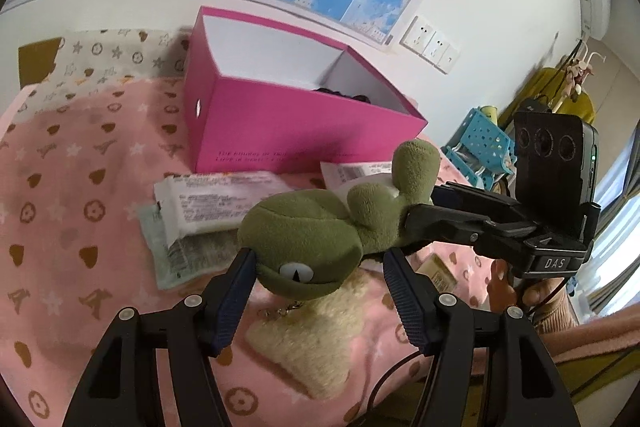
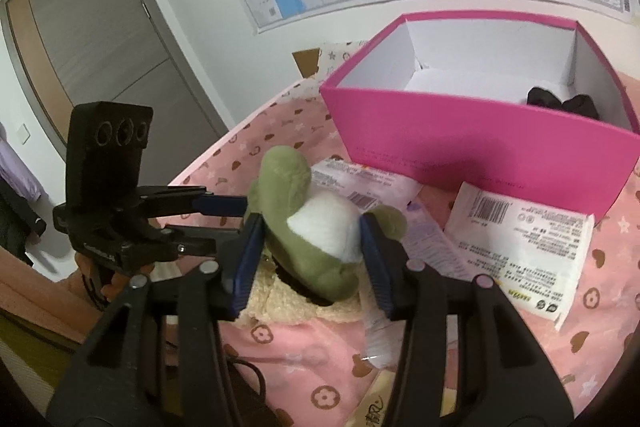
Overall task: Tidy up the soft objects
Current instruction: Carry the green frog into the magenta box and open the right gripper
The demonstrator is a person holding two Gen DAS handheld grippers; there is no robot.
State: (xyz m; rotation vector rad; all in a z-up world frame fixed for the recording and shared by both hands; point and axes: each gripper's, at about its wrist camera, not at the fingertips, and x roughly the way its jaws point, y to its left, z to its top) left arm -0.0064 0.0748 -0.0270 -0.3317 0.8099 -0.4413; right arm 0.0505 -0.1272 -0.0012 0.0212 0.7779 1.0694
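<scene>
The green plush toy [image 1: 304, 247] was held above the pink blanket [image 1: 80, 195], between the two grippers. Its long axis ran across the left wrist view: the head with the white eye was near the left gripper [image 1: 318, 279], and the body and legs went away to the right, toward the right gripper [image 1: 416, 219].

In the right wrist view the toy's white belly [image 2: 324, 231] sat between the blue pads of the right gripper [image 2: 310, 251]. Both pads touched the body, so this gripper was pinching the toy around its middle. The left gripper stood half spread around the head. Its left pad touched the side of the head, but I could not tell if the right pad pressed on it or stood just beside it. I judged that the right hand carried most of the weight.

The pink box [image 1: 280, 115] stood behind the toy, farther from both hands, open at the top, with a dark object [image 2: 560, 105] in one corner. Flat white packets [image 1: 208, 203] lay on the blanket between the toy and the box, and a cream fluffy item [image 1: 316, 339] lay under the toy. The next move probably had to lift the toy forward over the near wall of the box.
</scene>
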